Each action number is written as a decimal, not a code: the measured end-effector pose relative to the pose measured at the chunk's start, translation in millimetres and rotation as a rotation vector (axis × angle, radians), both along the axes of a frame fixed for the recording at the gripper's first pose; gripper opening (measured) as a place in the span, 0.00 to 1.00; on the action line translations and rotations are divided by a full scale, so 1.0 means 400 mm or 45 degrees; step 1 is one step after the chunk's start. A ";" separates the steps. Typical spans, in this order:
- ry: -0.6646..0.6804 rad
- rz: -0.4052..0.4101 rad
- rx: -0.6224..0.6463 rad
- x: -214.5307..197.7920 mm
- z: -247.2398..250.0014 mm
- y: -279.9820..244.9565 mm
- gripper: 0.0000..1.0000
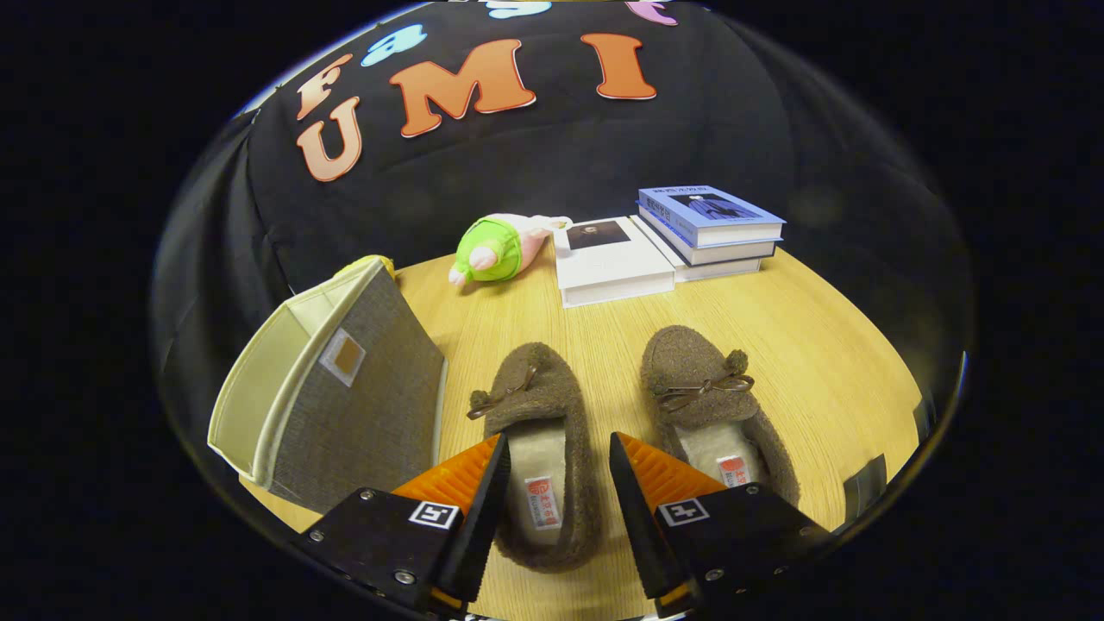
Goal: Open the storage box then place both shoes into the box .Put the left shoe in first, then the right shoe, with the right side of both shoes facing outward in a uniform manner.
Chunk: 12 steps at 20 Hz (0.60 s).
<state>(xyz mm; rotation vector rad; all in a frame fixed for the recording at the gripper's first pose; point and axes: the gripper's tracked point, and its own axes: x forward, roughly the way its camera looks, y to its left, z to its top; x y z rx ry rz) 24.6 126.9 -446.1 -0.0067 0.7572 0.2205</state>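
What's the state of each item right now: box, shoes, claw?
Storage box: open, tipped on its side, nothing visible inside.
Left shoe: upright on the table, heel between the claw fingers, not gripped.
Right shoe: upright on the table, beside the left.
Claw: open.

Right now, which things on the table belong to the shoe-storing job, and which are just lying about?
Job:
storage box, beside the shoes
left shoe, between the open gripper's fingers
right shoe

Lying about:
plush toy
white book
stacked books, all beyond the shoes
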 end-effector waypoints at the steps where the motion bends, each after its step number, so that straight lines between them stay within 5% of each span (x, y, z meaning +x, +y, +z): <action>1: 0.017 -0.011 -0.009 0.006 -0.016 -0.004 0.69; 12: 0.203 -0.055 0.044 0.023 -0.130 0.015 0.42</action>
